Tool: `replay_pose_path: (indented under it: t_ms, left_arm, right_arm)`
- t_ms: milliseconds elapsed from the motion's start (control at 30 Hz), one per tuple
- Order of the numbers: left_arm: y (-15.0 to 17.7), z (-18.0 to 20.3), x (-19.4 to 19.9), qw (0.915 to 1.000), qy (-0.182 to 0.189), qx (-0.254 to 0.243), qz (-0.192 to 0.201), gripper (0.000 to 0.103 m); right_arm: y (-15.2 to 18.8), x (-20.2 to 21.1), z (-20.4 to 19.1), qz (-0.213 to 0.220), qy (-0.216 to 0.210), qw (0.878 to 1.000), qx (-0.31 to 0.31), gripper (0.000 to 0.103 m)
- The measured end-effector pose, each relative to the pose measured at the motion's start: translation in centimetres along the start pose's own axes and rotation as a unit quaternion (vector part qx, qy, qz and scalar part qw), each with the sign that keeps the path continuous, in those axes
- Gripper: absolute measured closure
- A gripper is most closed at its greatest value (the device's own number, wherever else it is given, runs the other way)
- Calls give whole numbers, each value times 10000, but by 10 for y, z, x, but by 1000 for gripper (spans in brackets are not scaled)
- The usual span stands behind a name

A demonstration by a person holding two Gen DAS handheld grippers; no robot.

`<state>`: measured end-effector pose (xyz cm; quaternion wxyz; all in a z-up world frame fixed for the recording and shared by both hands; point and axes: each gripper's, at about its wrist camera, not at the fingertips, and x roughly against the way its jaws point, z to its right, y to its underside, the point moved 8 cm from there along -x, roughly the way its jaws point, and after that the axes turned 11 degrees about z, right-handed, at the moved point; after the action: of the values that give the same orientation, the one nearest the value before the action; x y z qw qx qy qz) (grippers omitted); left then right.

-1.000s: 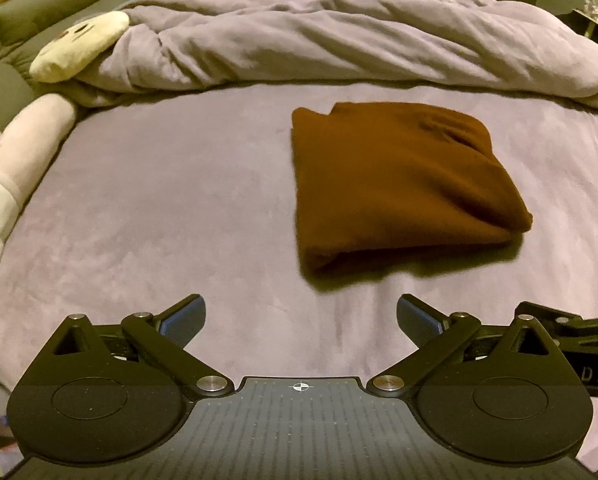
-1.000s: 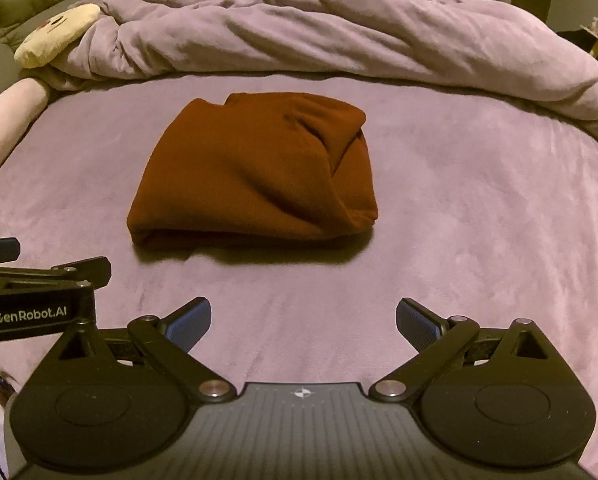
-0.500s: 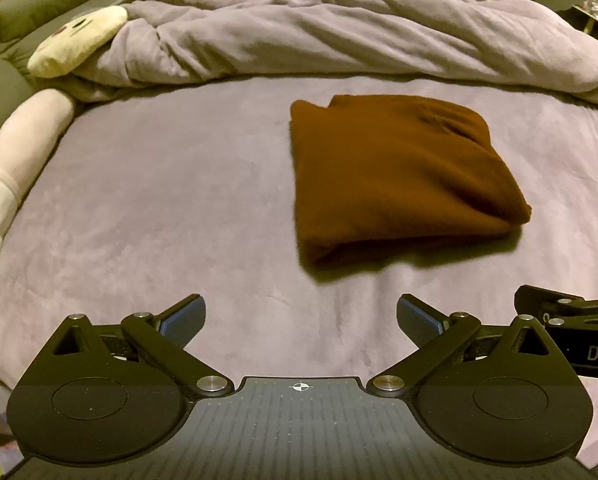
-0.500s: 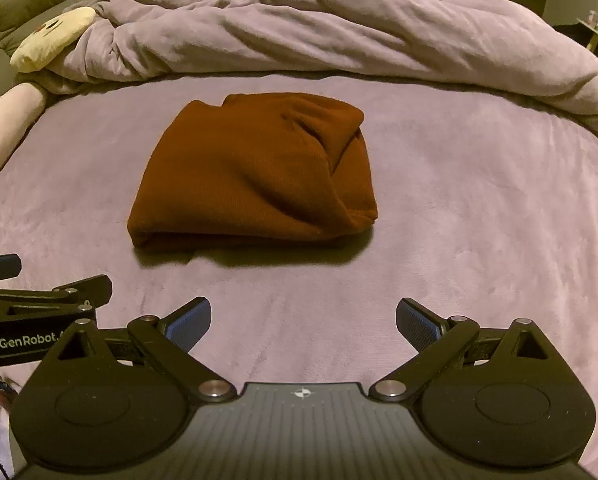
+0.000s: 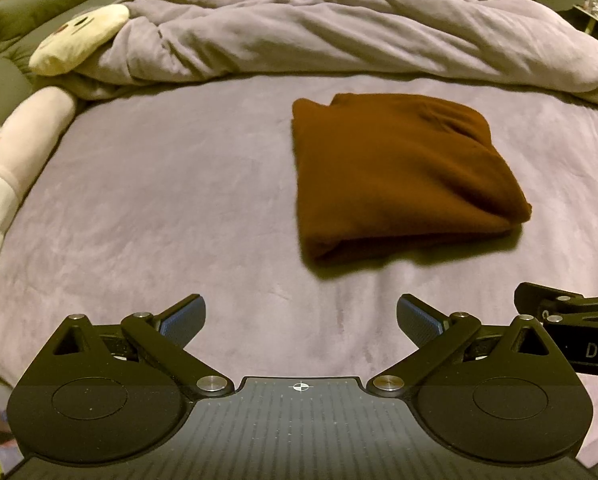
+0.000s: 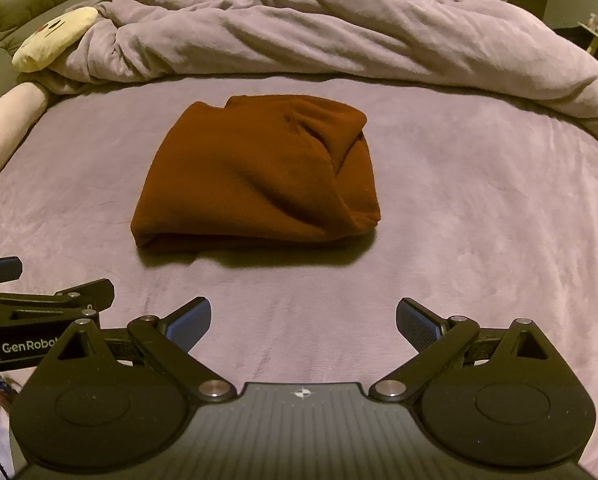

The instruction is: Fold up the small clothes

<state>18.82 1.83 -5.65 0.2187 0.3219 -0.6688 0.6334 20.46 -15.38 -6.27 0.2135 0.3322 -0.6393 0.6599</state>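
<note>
The brown garment (image 6: 259, 176) lies folded on the bed (image 6: 479, 216); left gripper (image 5: 301, 320) and right gripper (image 6: 303, 320) hover near (jaws released, empty).

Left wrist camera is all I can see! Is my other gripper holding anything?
Observer: No. In the right wrist view the right gripper is open, with only the bedsheet showing between its fingers.
Operator: Is the brown thing neat on its right side?
Observer: Not quite. From there the brown garment shows a diagonal crease where the top layer overlaps another near its right edge.
Operator: Does my left gripper have writing on it?
Observer: Yes. The right wrist view shows white letters on the side of the left gripper, reading GenRobo before the right gripper's body cuts them off.
</note>
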Motion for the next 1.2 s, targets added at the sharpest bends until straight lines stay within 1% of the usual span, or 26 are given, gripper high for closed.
replay_pose_path:
  t_ms: [500, 1200]
  left_arm:
    - [3, 1, 0, 10000, 14, 15, -43, 0]
    - [2, 4, 0, 10000, 59, -69, 12, 0]
  right_arm:
    - [0, 1, 3, 10, 77, 10000, 10, 4]
    - [0, 2, 5, 34, 116, 9999, 54, 4]
